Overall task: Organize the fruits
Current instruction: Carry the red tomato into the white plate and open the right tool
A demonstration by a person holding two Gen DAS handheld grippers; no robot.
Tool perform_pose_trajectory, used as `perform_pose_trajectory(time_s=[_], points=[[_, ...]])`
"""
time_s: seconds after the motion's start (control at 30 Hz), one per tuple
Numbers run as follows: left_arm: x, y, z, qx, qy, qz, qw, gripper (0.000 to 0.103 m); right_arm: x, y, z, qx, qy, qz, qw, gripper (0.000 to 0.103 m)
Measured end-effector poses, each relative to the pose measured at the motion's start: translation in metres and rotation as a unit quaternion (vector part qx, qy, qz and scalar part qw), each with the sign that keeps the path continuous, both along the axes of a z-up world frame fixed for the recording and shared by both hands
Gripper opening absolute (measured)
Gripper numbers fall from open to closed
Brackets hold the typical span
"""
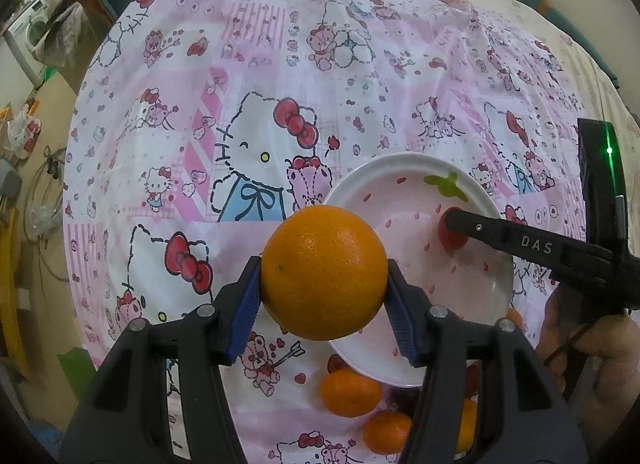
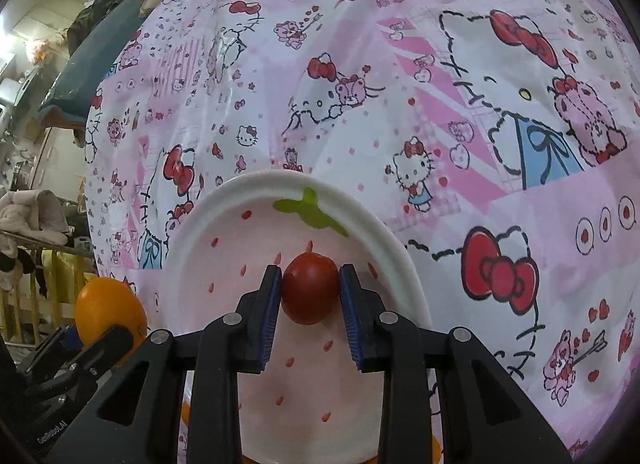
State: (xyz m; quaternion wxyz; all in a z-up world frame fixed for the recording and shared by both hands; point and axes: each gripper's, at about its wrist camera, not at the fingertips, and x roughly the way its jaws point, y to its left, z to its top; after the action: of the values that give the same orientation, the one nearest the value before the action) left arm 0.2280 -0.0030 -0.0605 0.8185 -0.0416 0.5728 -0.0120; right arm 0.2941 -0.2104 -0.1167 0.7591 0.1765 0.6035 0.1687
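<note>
My left gripper (image 1: 324, 280) is shut on a large orange (image 1: 324, 270) and holds it above the near left rim of a white strawberry-print plate (image 1: 408, 168). My right gripper (image 2: 310, 290) is shut on a small red tomato (image 2: 310, 288) over the inside of the same plate (image 2: 256, 188). In the left wrist view the right gripper's finger (image 1: 520, 242) reaches over the plate with the tomato (image 1: 450, 238) at its tip. The orange also shows at the left of the right wrist view (image 2: 108, 314).
Several small mandarins (image 1: 350, 392) lie on the Hello Kitty tablecloth (image 1: 240, 104) just before the plate's near edge. Household clutter stands beyond the table's left edge (image 1: 76, 168).
</note>
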Motion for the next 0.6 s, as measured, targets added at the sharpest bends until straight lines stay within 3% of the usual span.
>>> perform_pose_trajectory(time_s=[0.23,0.3,0.37,0.6], points=[[0.002,-0.004,-0.001,-0.003,0.003,-0.001,1.0,0.054,0.001,-0.001,0.003,-0.002,0.001,-0.002,1.0,0.036],[0.003,-0.007,-0.002,0.001,0.0,-0.006,1.0,0.054,0.0,-0.004,0.005,0.007,-0.001,-0.007,1.0,0.054],[0.002,-0.009,-0.003,0.003,-0.002,-0.011,0.9999,0.054,0.0,-0.008,0.011,0.019,-0.007,-0.012,1.0,0.059],[0.008,-0.013,-0.011,0.004,-0.007,-0.018,0.9998,0.054,-0.013,-0.029,0.036,0.033,-0.024,-0.042,0.998,0.059]])
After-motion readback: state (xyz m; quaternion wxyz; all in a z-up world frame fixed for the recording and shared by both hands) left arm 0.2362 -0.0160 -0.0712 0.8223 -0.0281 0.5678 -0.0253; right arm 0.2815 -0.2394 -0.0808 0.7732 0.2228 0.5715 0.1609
